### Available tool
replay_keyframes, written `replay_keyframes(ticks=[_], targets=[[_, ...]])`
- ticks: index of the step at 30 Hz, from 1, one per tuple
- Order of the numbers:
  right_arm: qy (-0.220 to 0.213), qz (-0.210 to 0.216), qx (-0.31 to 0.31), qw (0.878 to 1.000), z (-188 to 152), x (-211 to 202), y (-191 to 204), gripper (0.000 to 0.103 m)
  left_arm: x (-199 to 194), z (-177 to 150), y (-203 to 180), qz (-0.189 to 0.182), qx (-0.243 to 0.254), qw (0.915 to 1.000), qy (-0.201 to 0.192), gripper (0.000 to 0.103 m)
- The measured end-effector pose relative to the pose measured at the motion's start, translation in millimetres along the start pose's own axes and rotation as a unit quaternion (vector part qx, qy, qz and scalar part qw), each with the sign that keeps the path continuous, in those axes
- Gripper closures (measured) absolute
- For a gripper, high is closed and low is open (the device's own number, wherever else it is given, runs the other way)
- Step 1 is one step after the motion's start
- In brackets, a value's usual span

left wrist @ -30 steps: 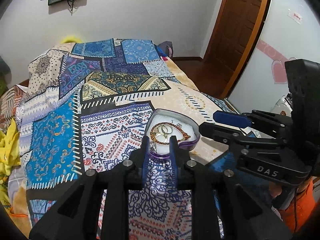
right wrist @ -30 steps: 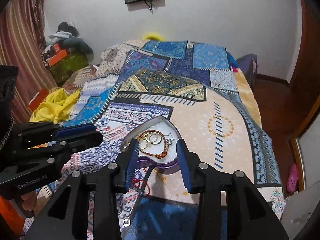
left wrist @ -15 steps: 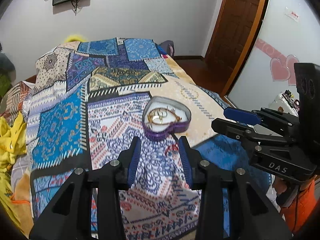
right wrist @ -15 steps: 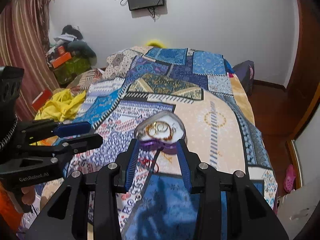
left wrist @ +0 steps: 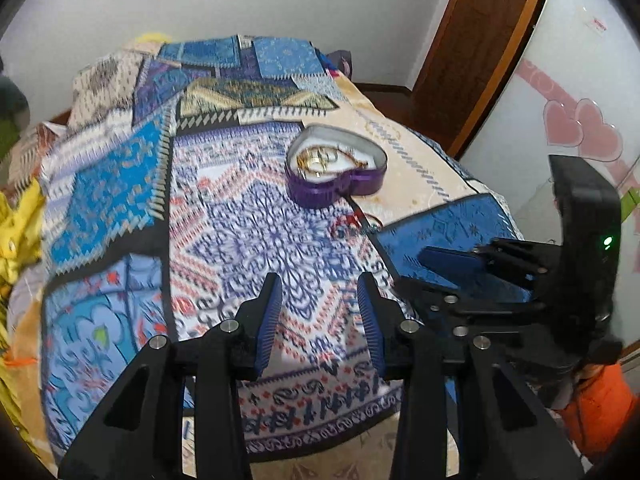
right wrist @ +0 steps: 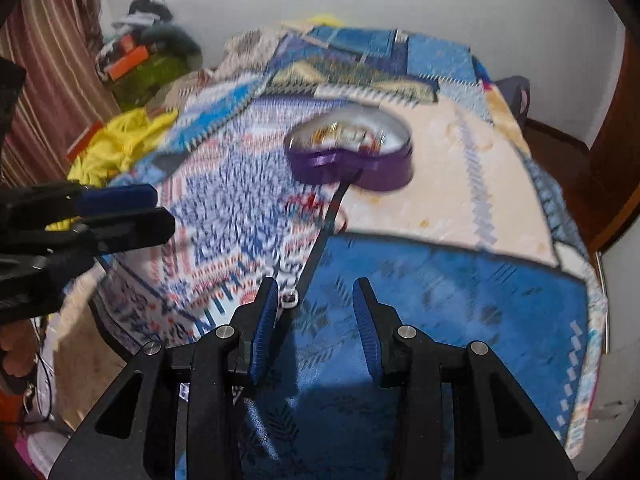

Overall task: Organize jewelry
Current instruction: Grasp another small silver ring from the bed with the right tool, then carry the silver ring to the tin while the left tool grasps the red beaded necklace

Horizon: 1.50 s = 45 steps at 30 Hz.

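- Left wrist view: left tongs (left wrist: 318,312) hanging released, empty, above the bed quilt (left wrist: 120,184); heart-shaped tin (left wrist: 336,174) of jewelry sitting well ahead, slightly right.
- Right tongs (right wrist: 314,312) also gaping, empty; tin ahead, apart.
- Red bracelet (left wrist: 348,226) lying loose just beside the tin.
- Risk: soft bedding tipping the tin; motion blur spoiling aim.

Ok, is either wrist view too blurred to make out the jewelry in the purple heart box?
Right wrist view: heavy motion blur, the box and quilt smear, jewelry only gold streaks. Left wrist view: milder blur, box fairly crisp, gold rings legible; quilt pattern soft. Both show fisheye bending at the edges.
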State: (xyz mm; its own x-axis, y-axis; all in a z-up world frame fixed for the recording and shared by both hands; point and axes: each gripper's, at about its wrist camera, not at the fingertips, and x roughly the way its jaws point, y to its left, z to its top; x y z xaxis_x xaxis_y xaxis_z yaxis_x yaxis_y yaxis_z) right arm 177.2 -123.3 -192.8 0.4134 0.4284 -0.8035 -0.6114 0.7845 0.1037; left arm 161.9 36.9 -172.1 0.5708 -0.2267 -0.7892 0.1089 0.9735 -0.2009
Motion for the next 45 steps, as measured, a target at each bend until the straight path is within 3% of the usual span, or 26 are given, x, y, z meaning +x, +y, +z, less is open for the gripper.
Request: replay_keyframes(ticks=[6, 9, 13, 28, 36, 40, 45], targets=[[-0.015, -0.037, -0.046, 0.998, -9, 1, 16, 0.068, 1, -6, 2, 0.003, 0.001, 1.0, -0.001, 0.065], [-0.021, -0.035, -0.052, 0.998, -11, 0, 16, 0.071, 0, -6, 4, 0.003, -0.003, 1.0, -0.004, 0.065], [-0.024, -0.022, -0.056, 0.998, -11, -1, 16, 0.095, 1, -6, 5, 0.005, 0.0, 1.0, -0.003, 0.065], [-0.065, -0.025, -0.002, 0.998, 2, -24, -19, 0.095, 39, 20, -3, -0.003, 0.009, 0.9997, 0.023, 0.065], [-0.069, -0.029, -0.002, 0.997, 7, -19, -27, 0.095, 71, 34, -22, 0.011, 0.046, 0.9982, 0.037, 0.065], [-0.069, -0.025, 0.0, 0.997, 10, -17, -30, 0.095, 90, 39, -23, 0.006, 0.052, 0.9966, 0.064, 0.065], [-0.073, -0.023, 0.0, 0.997, 14, -18, -32, 0.095, 96, 44, -25, -0.018, 0.059, 0.9965, 0.057, 0.065]])
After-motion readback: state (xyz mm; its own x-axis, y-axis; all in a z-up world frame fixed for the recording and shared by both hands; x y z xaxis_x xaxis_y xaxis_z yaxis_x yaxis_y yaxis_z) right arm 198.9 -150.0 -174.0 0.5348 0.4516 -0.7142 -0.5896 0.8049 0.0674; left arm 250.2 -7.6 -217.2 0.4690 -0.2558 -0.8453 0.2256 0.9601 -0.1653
